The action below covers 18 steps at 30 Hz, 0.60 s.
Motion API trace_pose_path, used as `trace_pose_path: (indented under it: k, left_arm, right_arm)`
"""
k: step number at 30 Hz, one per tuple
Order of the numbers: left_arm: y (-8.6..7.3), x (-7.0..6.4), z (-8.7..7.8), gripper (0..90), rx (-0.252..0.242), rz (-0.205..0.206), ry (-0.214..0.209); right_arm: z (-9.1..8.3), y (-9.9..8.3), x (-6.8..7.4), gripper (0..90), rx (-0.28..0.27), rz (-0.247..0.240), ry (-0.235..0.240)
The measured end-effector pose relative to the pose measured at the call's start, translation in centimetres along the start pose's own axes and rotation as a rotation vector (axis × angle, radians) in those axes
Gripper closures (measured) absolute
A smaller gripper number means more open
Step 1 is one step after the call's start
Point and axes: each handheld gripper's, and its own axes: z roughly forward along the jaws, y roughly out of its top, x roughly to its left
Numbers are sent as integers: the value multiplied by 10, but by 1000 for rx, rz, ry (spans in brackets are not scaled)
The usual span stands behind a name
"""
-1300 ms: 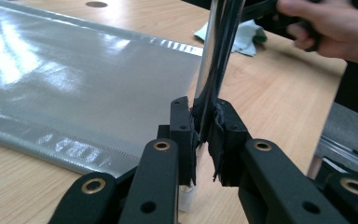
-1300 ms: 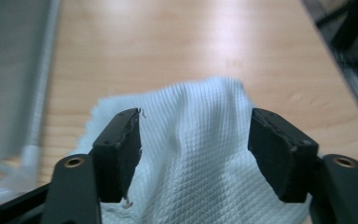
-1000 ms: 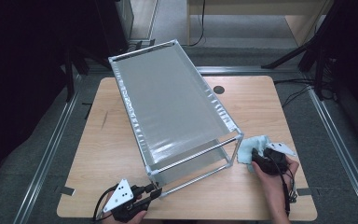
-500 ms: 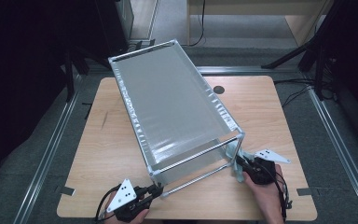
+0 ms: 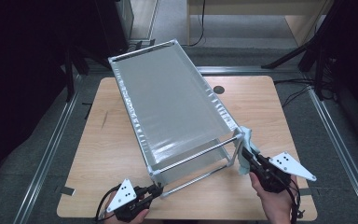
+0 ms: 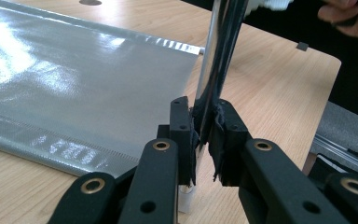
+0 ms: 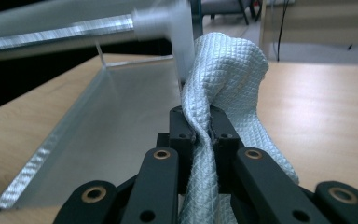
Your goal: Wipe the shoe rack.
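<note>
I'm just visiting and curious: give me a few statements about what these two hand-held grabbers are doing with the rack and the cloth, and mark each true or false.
1. The left gripper has its fingers shut on a metal post of the rack. True.
2. The right gripper is open and holds nothing. False: it is shut on a pale quilted cloth.
3. The cloth lies against the rack's near right corner. True.
4. The rack lies flat on its side on the floor. False: it stands on the wooden table.
5. Plates are stacked on the rack's top shelf. False: the grey shelf is bare.
</note>
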Motion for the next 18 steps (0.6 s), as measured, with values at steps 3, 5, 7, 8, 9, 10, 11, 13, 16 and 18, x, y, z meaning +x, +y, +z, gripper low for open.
trace_pose_path:
  k: [3,5,7,8,9,10,11,13,16,18]
  left_arm:
    - [0,0,0,802,1,1,0]
    - [0,0,0,802,1,0,-1]
    - [0,0,0,802,2,0,-2]
    - [0,0,0,802,2,1,-1]
    - [0,0,0,802,3,2,-2]
    - [0,0,0,802,3,3,-2]
    - [0,0,0,802,3,3,-1]
    - [0,0,0,802,3,4,0]
    - [0,1,1,802,3,4,-3]
    - [0,0,1,803,4,4,-2]
  right_arm:
    - [13,-18,-7,832,97,37,4]
    - [22,-31,-12,831,164,48,5]
    - [32,-42,-18,831,245,72,-2]
    - [35,-47,-20,831,277,83,-7]
    - [39,-51,-20,831,304,76,-14]
    - [40,-53,-20,832,311,65,-23]
    - [39,-51,-19,832,305,67,-29]
    - [33,-43,-14,831,261,54,-32]
    - [19,-28,-5,830,168,44,-38]
    - [8,-17,3,830,97,28,-34]
